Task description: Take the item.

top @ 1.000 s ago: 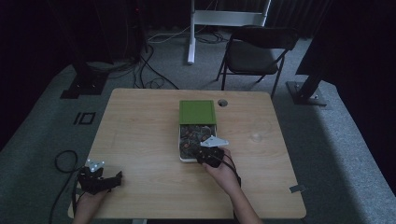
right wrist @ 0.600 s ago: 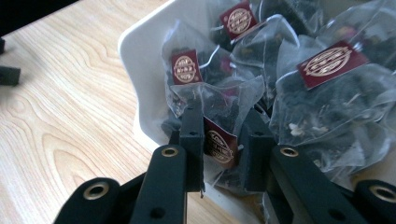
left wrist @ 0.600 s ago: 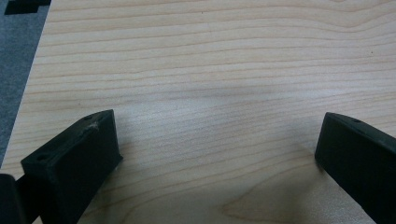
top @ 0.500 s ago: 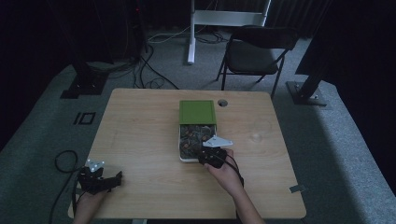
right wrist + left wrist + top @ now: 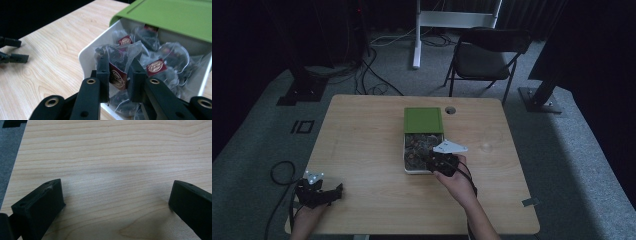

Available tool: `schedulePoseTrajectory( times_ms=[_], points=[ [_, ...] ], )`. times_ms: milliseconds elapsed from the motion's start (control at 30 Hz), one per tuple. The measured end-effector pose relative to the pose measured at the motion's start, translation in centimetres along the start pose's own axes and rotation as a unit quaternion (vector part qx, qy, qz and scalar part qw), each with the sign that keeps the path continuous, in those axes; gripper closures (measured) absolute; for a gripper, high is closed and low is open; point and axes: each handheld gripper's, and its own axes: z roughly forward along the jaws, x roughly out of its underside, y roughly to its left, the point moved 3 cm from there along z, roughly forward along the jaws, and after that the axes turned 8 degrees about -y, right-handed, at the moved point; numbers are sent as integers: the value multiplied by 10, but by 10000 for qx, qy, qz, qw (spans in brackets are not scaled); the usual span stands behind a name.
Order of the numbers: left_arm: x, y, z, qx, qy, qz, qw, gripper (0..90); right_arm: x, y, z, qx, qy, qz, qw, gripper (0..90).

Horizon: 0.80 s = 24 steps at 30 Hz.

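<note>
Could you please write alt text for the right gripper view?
The right tool pinches a clear tea bag with a dark red label over a white box of similar bags, its green lid slid partway back. The box sits on a wooden table.

The green lid [image 5: 172, 17] hides the far part of the white box [image 5: 86, 58] and its tea bags [image 5: 150, 32].

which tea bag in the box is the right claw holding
The tea bag nearest the box's front wall, pinched in the right claw; the rest lie loose behind.
</note>
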Motion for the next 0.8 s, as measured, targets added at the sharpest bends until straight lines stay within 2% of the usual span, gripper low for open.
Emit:
schedulePoseTrajectory(
  times_ms=[300,400,800],
  points=[
    [0,0,0,0,-1,0,10000,2,-10,-7,-8,100,-172,-3,9998,757],
    [0,0,0,-1,-1,10,10000,2,-11,-11,-12,120,-223,61,9997,757],
    [0,0,0,0,-1,0,10000,2,-14,-29,-25,371,-333,156,9986,757]
  ],
)
